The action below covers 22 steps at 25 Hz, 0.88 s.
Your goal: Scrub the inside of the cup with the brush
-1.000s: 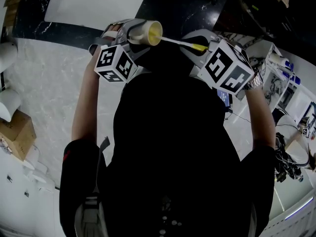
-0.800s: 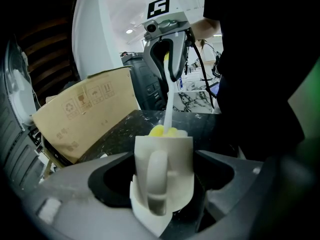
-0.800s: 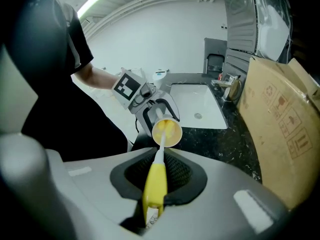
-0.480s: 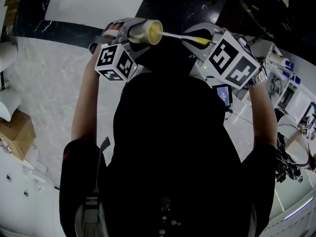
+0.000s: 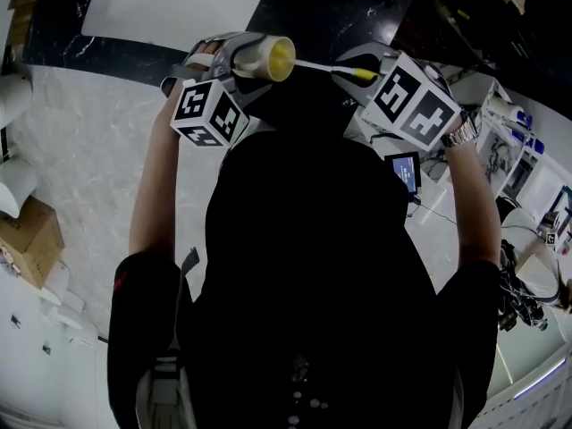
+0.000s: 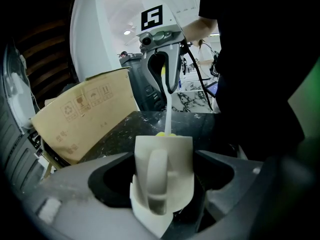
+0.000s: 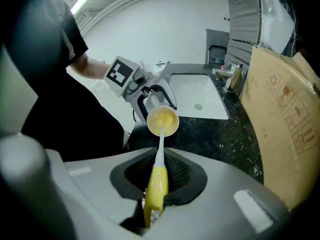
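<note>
My left gripper (image 5: pixel 234 58) is shut on a cream cup (image 5: pixel 266 57) with a yellow inside, held on its side with its mouth toward the right. In the left gripper view the cup (image 6: pixel 163 176) shows its handle between the jaws. My right gripper (image 5: pixel 356 68) is shut on the yellow handle of a brush (image 5: pixel 323 68). The brush's white shaft (image 7: pixel 160 146) runs into the cup's mouth (image 7: pixel 162 120), and the brush head sits inside the cup. In the left gripper view the shaft (image 6: pixel 168 109) comes down from the right gripper (image 6: pixel 161 59).
A white sink basin (image 5: pixel 170 7) is set in a black marble counter (image 5: pixel 331 12) just beyond the grippers. A cardboard box (image 7: pixel 285 119) stands on the counter at the right. Marble floor (image 5: pixel 80 177) lies left; another box (image 5: pixel 31 239) and cables (image 5: pixel 518 293) sit at the sides.
My right gripper has shifted up and slightly right with the brush, tilting its marker cube. The cup and left gripper have stayed in place.
</note>
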Available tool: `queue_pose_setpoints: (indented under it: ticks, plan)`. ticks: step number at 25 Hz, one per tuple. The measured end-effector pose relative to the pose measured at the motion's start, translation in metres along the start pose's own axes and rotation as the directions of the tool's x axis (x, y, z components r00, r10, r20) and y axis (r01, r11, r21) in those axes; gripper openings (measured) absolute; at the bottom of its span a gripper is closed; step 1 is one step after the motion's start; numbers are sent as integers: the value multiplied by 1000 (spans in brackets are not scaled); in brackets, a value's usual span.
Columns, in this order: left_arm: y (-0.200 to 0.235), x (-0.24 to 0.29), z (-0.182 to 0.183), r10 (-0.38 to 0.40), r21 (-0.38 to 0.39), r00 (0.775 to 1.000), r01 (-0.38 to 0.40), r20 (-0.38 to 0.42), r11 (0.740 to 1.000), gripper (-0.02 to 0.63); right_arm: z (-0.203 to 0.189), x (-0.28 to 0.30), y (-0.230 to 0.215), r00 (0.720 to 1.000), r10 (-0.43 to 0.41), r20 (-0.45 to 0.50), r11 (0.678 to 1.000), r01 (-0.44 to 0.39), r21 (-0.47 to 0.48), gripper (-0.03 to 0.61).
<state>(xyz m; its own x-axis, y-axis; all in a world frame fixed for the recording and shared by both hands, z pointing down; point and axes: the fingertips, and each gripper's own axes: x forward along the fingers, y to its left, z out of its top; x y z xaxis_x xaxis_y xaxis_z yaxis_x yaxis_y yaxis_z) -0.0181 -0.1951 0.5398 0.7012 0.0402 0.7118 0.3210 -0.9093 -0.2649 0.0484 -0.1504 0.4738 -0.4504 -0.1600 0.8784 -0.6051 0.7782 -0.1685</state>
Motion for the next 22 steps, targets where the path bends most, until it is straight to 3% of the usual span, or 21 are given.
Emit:
queue_pose_setpoints:
  ticks: [22]
  plan:
    - [-1,5,7,-13,21,1000,13,10,1000,388,16,-22,3,998,-18,66,1000,20,-20,41]
